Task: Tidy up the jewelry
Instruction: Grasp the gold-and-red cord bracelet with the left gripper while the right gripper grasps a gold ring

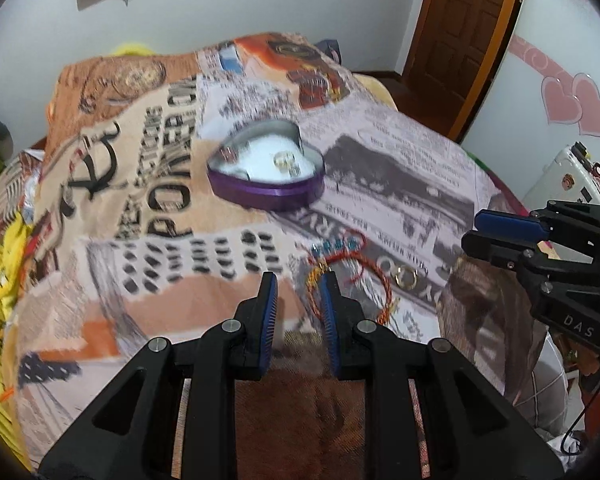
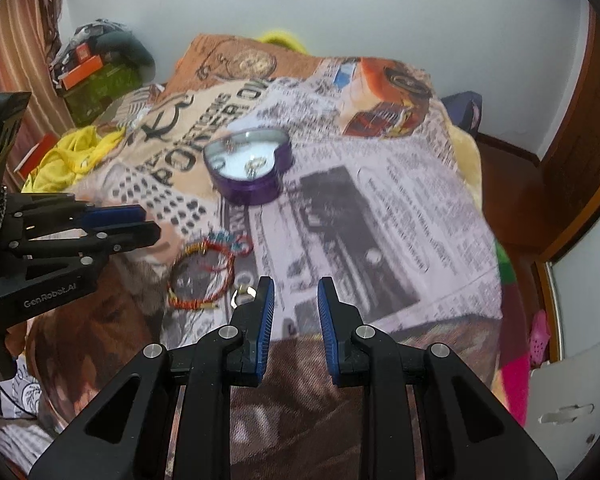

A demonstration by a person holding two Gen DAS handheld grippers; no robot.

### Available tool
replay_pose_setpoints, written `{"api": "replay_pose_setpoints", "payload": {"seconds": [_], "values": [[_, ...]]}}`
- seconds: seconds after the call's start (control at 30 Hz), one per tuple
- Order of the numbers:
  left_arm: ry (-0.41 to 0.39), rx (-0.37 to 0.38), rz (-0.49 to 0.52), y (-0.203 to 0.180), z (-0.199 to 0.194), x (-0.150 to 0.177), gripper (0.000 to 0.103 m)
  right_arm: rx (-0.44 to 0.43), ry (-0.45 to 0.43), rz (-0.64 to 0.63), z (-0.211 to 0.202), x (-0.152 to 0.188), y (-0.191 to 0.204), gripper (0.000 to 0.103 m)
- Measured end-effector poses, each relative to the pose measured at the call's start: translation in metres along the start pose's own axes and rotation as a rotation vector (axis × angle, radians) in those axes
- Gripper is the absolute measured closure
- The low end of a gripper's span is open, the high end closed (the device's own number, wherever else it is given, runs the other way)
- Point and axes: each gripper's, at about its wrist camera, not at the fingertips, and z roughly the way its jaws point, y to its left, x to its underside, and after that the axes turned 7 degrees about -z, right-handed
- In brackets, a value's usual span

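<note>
A purple heart-shaped tin [image 1: 268,194] [image 2: 256,194] sits open on the printed blanket, with rings [image 1: 286,161] [image 2: 256,165] on its white lining. Red and gold thread bracelets [image 1: 350,276] [image 2: 202,276] lie on the blanket nearer to me, with a beaded one behind them. A gold ring [image 1: 405,277] [image 2: 242,297] lies beside them. My left gripper [image 1: 299,285] is open and empty, its right finger tip at the bracelets. My right gripper [image 2: 296,290] is open and empty, its left finger tip next to the gold ring.
The blanket [image 1: 400,168] covers a bed. Yellow cloth [image 1: 0,264] lies at its left edge. Boxes and clutter [image 2: 96,68] stand by the far left wall. A wooden door [image 1: 464,36] is at the far right.
</note>
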Motion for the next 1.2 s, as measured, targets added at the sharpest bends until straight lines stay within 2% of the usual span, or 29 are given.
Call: {"api": "replay_pose_setpoints", "payload": {"seconds": [0.3, 0.6, 1.2], "values": [[0.063, 0.032, -0.013, -0.002, 0.025, 0.010, 0.083, -0.048, 0.038, -0.014, 0.013, 0.008, 0.010, 0.083], [0.043, 0.004, 0.000, -0.003, 0.033, 0.010, 0.101, -0.082, 0.054, -0.023, 0.022, 0.008, 0.016, 0.083], [-0.026, -0.004, -0.027, 0.011, 0.004, 0.010, 0.102, -0.091, 0.094, -0.063, 0.047, -0.002, 0.028, 0.083]]}}
